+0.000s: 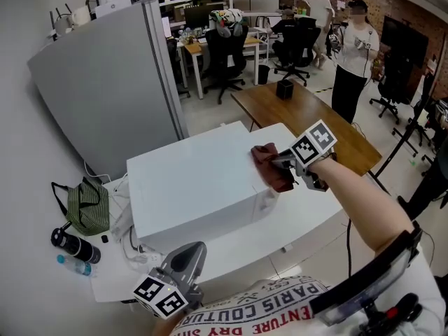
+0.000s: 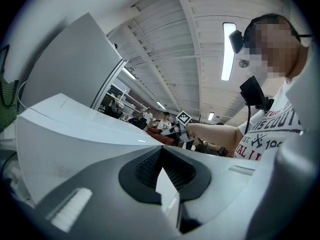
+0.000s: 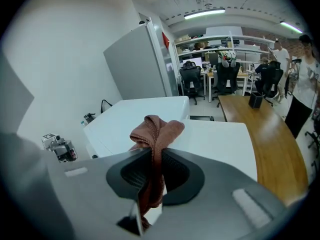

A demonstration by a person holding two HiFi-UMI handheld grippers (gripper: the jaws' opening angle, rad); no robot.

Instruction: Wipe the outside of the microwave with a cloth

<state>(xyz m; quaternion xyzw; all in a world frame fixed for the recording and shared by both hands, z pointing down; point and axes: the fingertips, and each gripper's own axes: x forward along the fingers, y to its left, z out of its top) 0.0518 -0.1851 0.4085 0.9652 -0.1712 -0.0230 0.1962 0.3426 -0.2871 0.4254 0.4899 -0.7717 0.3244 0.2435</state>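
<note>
On the white desk (image 1: 315, 215), a white microwave (image 1: 196, 187) is being viewed from above, its broad top facing the head view. A reddish-brown cloth (image 1: 271, 165) is being grasped in the clenched jaws of the right gripper (image 1: 292, 162) and held against the right-hand edge of the microwave's top, with part of it hanging over that edge. In the right gripper view, the cloth (image 3: 156, 129) is being pinched into a bunched fold that sticks out beyond the right gripper (image 3: 152, 151), with the microwave (image 3: 135, 115) lying just past it. The left gripper (image 1: 183, 261) is being held low at the desk's near edge, in front of the microwave. In the left gripper view, the jaws of the left gripper (image 2: 161, 153) are being held together with nothing between them, and the microwave (image 2: 75, 134) fills the left side. Left of the microwave, a green bag (image 1: 87, 205), a dark flask (image 1: 73, 246) and a small water bottle (image 1: 75, 265) are being carried by the desk.
</note>
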